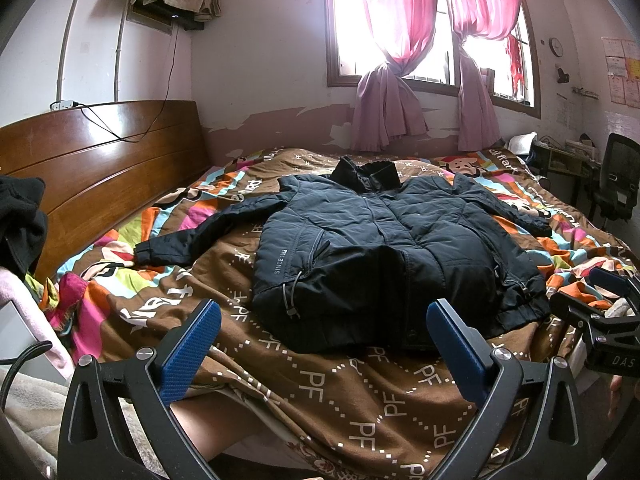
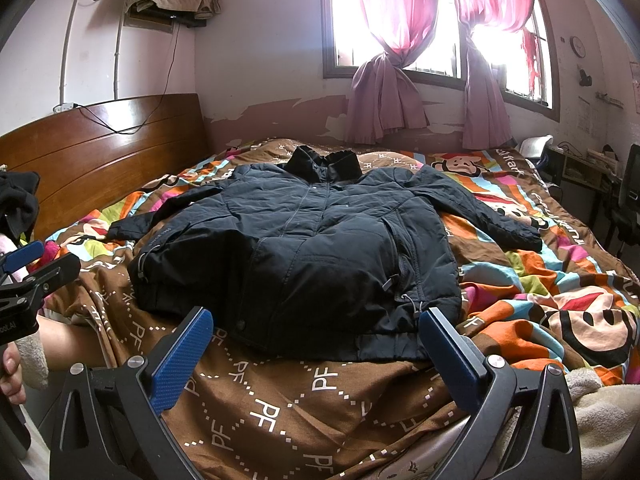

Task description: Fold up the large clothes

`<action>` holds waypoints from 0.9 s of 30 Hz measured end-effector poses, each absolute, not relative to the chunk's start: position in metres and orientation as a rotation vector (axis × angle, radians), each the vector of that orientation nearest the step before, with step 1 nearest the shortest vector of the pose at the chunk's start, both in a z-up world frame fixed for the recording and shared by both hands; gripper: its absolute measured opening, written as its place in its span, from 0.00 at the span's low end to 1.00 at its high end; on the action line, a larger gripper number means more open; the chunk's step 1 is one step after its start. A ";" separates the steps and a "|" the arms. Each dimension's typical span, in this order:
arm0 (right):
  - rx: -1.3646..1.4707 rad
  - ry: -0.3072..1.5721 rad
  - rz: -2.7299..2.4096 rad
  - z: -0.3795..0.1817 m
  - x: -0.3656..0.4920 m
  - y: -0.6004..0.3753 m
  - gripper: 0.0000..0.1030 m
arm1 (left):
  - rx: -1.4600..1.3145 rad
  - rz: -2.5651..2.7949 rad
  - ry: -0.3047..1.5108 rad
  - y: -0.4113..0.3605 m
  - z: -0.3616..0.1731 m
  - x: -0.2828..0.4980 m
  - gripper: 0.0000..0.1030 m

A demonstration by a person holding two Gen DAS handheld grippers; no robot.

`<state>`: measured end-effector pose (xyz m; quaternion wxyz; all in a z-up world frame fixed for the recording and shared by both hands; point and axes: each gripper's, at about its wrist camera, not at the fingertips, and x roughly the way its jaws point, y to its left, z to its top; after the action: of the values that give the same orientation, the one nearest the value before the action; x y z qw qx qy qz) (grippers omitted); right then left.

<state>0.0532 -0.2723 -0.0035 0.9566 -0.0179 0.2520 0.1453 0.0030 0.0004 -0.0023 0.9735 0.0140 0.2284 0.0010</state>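
Observation:
A large dark navy padded jacket [image 1: 380, 240] lies flat, front up, on the bed, collar toward the window and both sleeves spread out; it also shows in the right wrist view [image 2: 312, 248]. My left gripper [image 1: 324, 320] is open and empty, hovering just short of the jacket's hem. My right gripper [image 2: 316, 328] is open and empty, its blue pads either side of the hem's right part. The right gripper shows at the edge of the left wrist view [image 1: 600, 312], and the left gripper at the edge of the right wrist view [image 2: 28, 276].
A colourful cartoon quilt [image 1: 360, 400] covers the bed. A wooden headboard [image 1: 100, 160] stands on the left, with dark and pink clothes [image 1: 20, 224] beside it. A window with pink curtains [image 1: 400, 40] is behind. A desk and office chair [image 1: 612, 180] stand at the right.

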 end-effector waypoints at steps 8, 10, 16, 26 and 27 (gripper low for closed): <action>-0.031 0.525 0.296 -0.004 0.051 -0.272 1.00 | 0.031 0.006 0.478 0.011 -0.003 0.000 0.98; -0.026 0.531 0.295 -0.006 0.054 -0.272 1.00 | 0.032 0.009 0.484 0.010 -0.004 -0.002 0.98; -0.028 0.531 0.295 -0.007 0.058 -0.274 1.00 | 0.056 0.030 0.506 0.003 -0.007 0.003 0.98; -0.054 0.511 0.211 0.002 0.052 -0.270 1.00 | 0.065 0.075 0.513 0.004 0.002 0.007 0.98; -0.041 0.516 0.195 0.004 0.053 -0.271 1.00 | 0.059 0.079 0.513 0.006 0.005 0.009 0.98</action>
<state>0.0530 -0.2714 0.0041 0.9620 -0.0200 0.2548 0.0963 0.0087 0.0055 0.0046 0.9660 0.0293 0.2537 0.0391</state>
